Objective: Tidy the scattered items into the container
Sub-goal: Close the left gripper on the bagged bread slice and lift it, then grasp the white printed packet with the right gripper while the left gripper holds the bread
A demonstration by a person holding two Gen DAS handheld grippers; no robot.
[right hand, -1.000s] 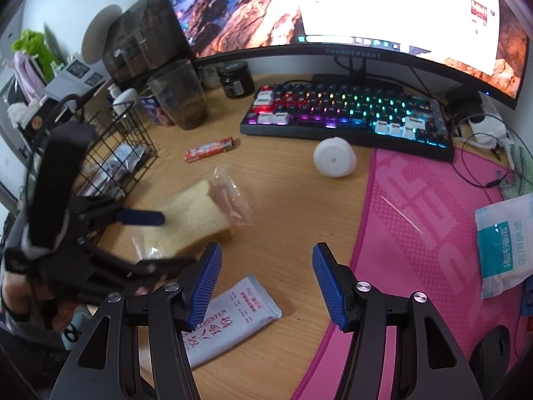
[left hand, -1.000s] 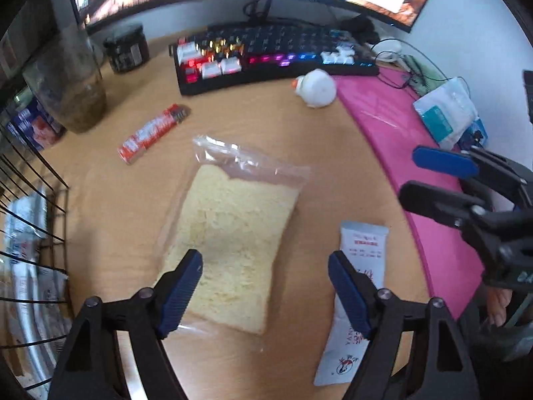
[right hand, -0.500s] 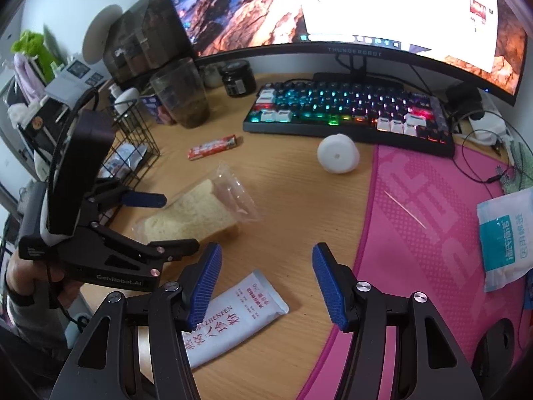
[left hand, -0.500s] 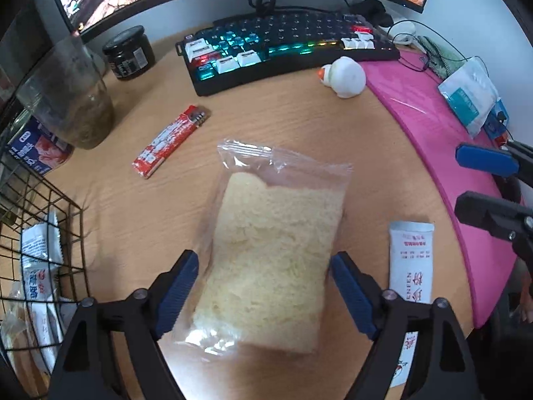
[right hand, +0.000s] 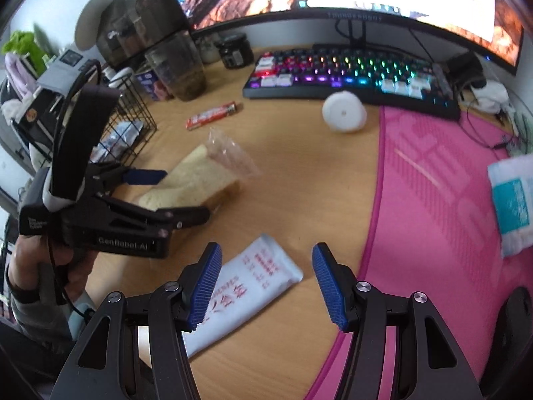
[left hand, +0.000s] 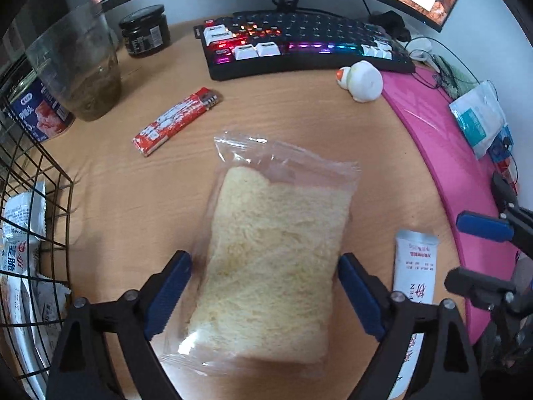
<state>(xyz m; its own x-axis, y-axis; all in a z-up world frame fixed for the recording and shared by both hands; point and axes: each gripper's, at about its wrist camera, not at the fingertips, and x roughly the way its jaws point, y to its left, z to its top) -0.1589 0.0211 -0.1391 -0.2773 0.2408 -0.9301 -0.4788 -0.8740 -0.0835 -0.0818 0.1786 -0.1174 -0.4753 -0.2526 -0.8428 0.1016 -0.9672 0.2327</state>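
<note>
A slice of bread in a clear bag (left hand: 276, 250) lies on the wooden desk, also in the right wrist view (right hand: 196, 180). My left gripper (left hand: 263, 295) is open, its blue pads on either side of the bag's near half; it shows in the right wrist view (right hand: 166, 196). A white sachet with red print (right hand: 253, 276) lies under my open, empty right gripper (right hand: 268, 285); it also shows in the left wrist view (left hand: 414, 266). A red lighter-like stick (left hand: 176, 120) lies further back. The black wire basket (left hand: 30, 233) at left holds several packets.
An RGB keyboard (left hand: 299, 46), a white round toy (left hand: 363, 80), a plastic cup (left hand: 80, 70), a dark jar (left hand: 145, 35) and a can (left hand: 36, 113) stand at the back. A pink mat (right hand: 449, 200) with a blue-white packet (right hand: 513, 206) covers the right.
My left gripper has moved forward over the bread bag, so its pads now flank the bag. The right gripper has shifted slightly forward over the sachet.
</note>
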